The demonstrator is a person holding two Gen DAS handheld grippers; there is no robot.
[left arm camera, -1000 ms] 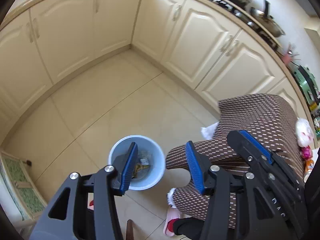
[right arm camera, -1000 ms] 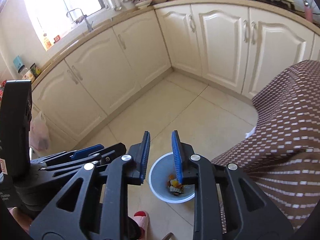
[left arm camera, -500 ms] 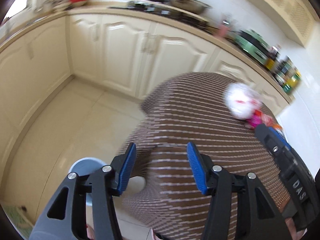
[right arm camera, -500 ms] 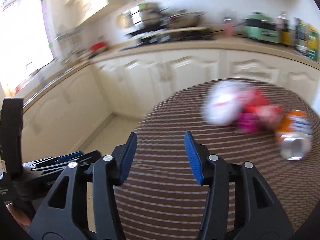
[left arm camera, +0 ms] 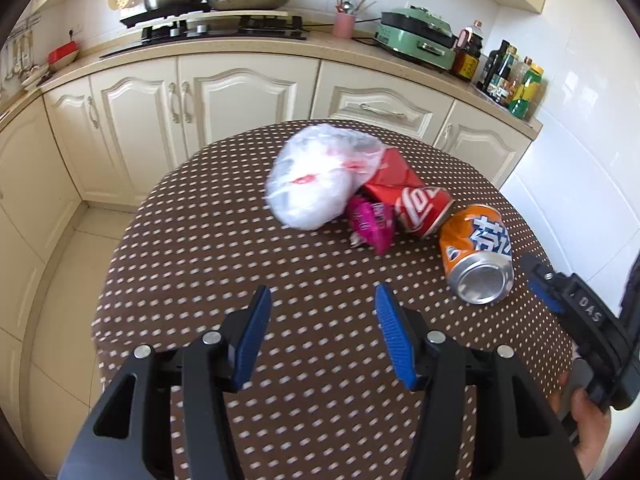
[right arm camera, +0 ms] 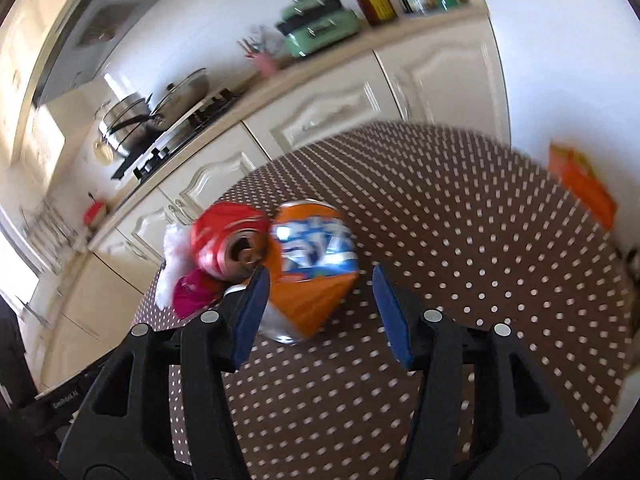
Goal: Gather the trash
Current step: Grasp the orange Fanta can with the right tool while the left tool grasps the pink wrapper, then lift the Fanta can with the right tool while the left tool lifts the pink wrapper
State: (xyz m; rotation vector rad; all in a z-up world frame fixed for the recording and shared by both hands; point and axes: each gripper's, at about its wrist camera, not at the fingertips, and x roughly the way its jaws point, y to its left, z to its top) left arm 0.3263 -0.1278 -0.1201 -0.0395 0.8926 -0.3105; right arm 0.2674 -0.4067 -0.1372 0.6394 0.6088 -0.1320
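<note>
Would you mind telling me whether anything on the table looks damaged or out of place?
Yes. The orange can lies on its side on the dotted tablecloth, dented. Beside it a crushed red can, a pink wrapper and a crumpled white plastic bag sit heaped together. Nothing looks spilled.

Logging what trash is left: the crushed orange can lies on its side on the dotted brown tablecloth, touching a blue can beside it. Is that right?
Not quite. The crushed orange can does lie on its side on the dotted brown tablecloth, but the can touching it is a crushed red can, not blue. The left wrist view shows this most clearly.
</note>
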